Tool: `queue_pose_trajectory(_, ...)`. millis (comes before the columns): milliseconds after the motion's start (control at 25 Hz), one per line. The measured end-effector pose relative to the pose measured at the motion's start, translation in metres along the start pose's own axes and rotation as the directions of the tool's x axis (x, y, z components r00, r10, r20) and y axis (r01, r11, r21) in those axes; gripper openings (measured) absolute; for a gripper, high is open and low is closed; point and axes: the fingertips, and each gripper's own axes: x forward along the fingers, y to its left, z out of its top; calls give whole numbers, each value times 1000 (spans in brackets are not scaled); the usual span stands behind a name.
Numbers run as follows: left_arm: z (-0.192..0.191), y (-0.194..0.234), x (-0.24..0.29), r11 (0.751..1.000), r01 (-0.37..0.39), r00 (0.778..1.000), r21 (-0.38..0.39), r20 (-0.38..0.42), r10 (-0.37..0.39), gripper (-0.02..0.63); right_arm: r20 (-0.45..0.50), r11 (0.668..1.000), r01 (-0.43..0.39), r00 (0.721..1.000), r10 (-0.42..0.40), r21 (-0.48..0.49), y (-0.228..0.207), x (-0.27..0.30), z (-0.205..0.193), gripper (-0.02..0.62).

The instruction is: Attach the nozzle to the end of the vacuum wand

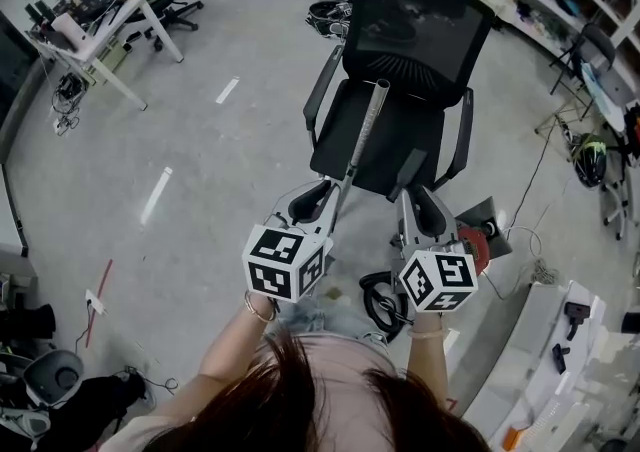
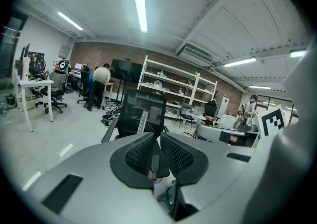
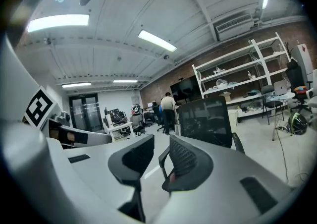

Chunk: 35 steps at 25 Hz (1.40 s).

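Left gripper [image 1: 318,192], jaws pressed together on nothing, and right gripper [image 1: 420,198], jaws spread, hover near the low end of the vacuum wand [image 1: 366,135], which leans on the seat of the office chair [image 1: 415,30]. I judge that the spread one should grip the tube firmly first. The nozzle I cannot find, and the armrests [image 1: 322,90] crowd the reach.
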Motion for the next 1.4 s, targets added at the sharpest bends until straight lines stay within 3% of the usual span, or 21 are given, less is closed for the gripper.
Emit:
queue_pose_trajectory(360, -2, 38, 41, 999, 0, 999, 44, -33, 2, 40, -41, 999, 47, 998, -46, 25, 5, 20, -13, 94)
queue_pose_trajectory(520, 0, 49, 78, 997, 35, 998, 63, -62, -31, 114, -67, 996, 84, 994, -81, 37, 0, 22, -23, 94)
queue_pose_trajectory(840, -5, 77, 149, 992, 55, 992, 111, -121, -41, 120, -105, 987, 149, 984, -142, 65, -11, 31, -36, 94)
queue_pose_trajectory(1400, -14, 106, 228, 990, 69, 984, 124, -169, -48, 146, -129, 976, 205, 972, -194, 79, -28, 60, -44, 94)
